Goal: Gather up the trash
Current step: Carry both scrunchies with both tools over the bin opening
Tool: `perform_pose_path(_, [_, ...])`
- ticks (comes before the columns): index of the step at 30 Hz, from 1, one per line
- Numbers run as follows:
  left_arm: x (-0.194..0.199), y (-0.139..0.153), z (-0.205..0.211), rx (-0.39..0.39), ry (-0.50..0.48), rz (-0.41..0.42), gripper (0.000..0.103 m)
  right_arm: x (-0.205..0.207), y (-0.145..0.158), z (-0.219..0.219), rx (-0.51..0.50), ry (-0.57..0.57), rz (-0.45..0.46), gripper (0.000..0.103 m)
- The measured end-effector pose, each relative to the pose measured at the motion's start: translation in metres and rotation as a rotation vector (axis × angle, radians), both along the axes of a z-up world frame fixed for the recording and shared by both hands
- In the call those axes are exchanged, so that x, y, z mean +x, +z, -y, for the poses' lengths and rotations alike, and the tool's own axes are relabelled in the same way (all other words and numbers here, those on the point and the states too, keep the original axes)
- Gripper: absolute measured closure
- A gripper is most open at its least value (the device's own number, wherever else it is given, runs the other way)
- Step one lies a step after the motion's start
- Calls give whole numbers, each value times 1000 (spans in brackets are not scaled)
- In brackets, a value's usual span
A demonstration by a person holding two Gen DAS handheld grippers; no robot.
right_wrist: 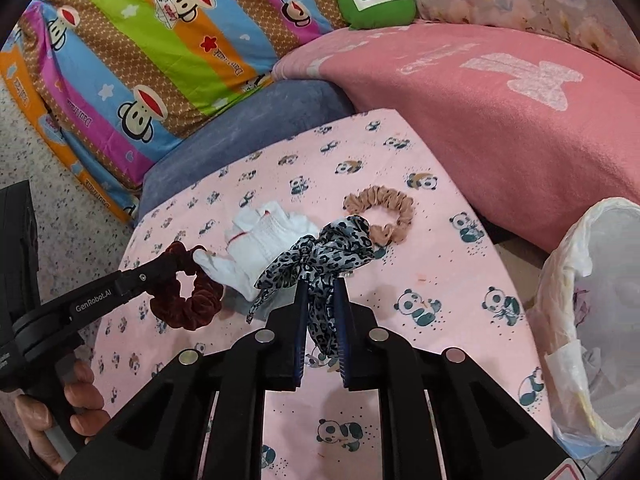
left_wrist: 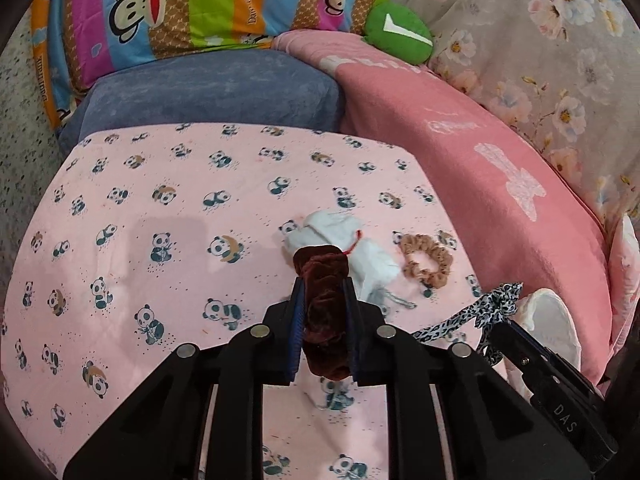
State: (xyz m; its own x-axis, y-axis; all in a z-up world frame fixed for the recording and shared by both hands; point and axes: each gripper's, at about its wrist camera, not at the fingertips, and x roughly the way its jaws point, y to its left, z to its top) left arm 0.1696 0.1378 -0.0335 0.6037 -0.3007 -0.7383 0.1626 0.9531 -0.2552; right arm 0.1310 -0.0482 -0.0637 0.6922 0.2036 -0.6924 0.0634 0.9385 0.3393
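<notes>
My left gripper (left_wrist: 322, 290) is shut on a dark red velvet scrunchie (left_wrist: 324, 320), which hangs above the pink panda sheet (left_wrist: 160, 200); from the right wrist view the same scrunchie (right_wrist: 188, 300) shows at the left gripper's tip (right_wrist: 176, 266). My right gripper (right_wrist: 321, 292) is shut on a leopard-print scrunchie with a bow (right_wrist: 320, 264), also seen at the right edge of the left wrist view (left_wrist: 486, 312). On the sheet lie a crumpled white cloth (right_wrist: 264, 244) (left_wrist: 360, 248) and a tan scrunchie (right_wrist: 380, 212) (left_wrist: 426, 258).
A bin lined with a white plastic bag (right_wrist: 592, 320) stands at the right of the sheet. A pink blanket (right_wrist: 500, 120), a blue cushion (left_wrist: 212, 96), a striped monkey-print pillow (left_wrist: 180, 12) and a green plush (right_wrist: 376, 2) lie behind. A hand (right_wrist: 72, 408) holds the left gripper's handle.
</notes>
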Motion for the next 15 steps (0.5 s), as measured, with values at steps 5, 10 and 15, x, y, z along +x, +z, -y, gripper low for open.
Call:
perform_pose_path(5, [-16, 31, 39, -4, -74, 67, 86, -22, 34, 28, 15, -41, 76, 89])
perform_pose_path(10, [-34, 53, 83, -8, -160, 116, 86, -48, 66, 63, 25, -99, 137, 89])
perform_pose_path(15, [-51, 67, 129, -5, -249, 151, 86, -76, 86, 102, 28, -170, 183, 89])
